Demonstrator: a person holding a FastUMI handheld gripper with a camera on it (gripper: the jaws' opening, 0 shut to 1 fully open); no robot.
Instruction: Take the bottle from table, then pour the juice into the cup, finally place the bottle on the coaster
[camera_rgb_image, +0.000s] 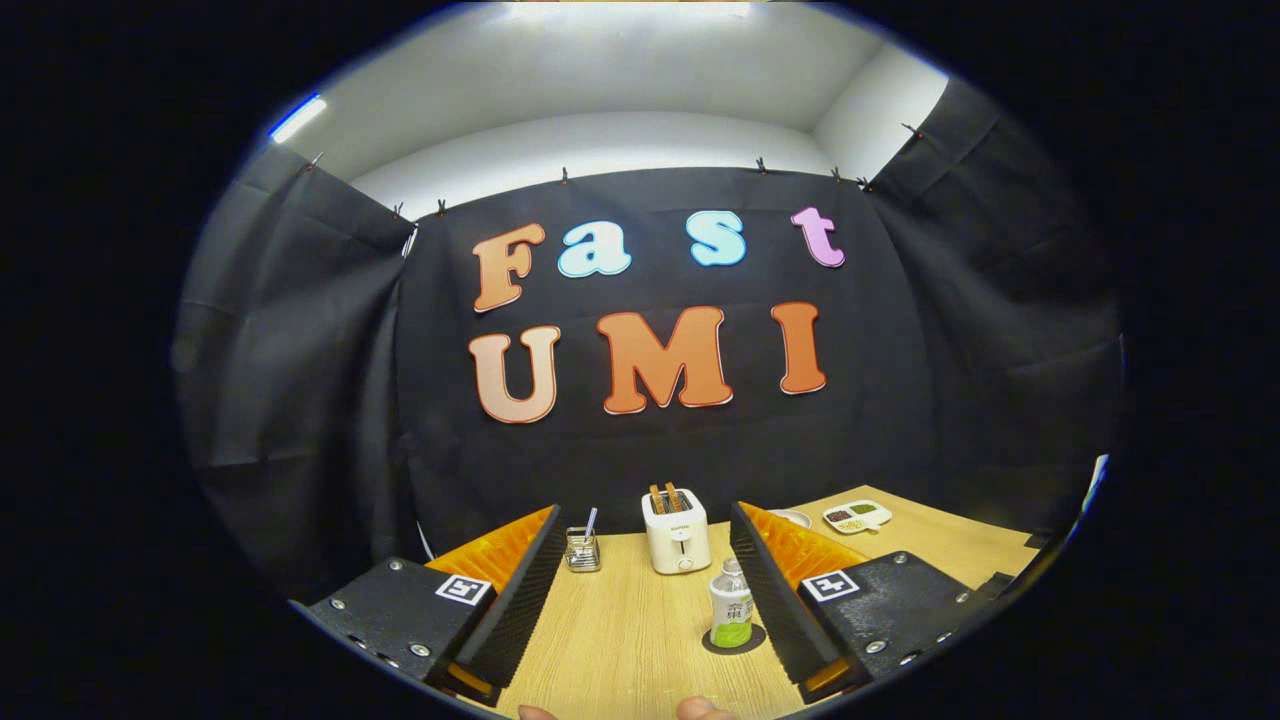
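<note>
- Black ribbed pads line my gripper (640, 590); its two fingers stand wide apart and press on nothing.
- Orange backing shows behind each pad, and a square marker sits on each finger block.
- Fingertips of a hand (700, 709) show at the near table edge, below the fingers.
- Between the fingers, close to the right pad, the bottle (731, 605) stands upright with its cap on, green liquid in its lower part.
- It rests on a dark round coaster (733, 641), so I judge the last step done and my fingers open because the bottle is released.
- Beyond the fingers a white toaster (676, 530) with two slices in its slots sits at the back of the wooden table (620, 630), well clear of the work.
- Left of it stands a small glass cup (582, 549) with a straw-like stick; whether it holds juice I cannot tell.
- Far right, a white divided dish (857, 516) holds small portions.
</note>
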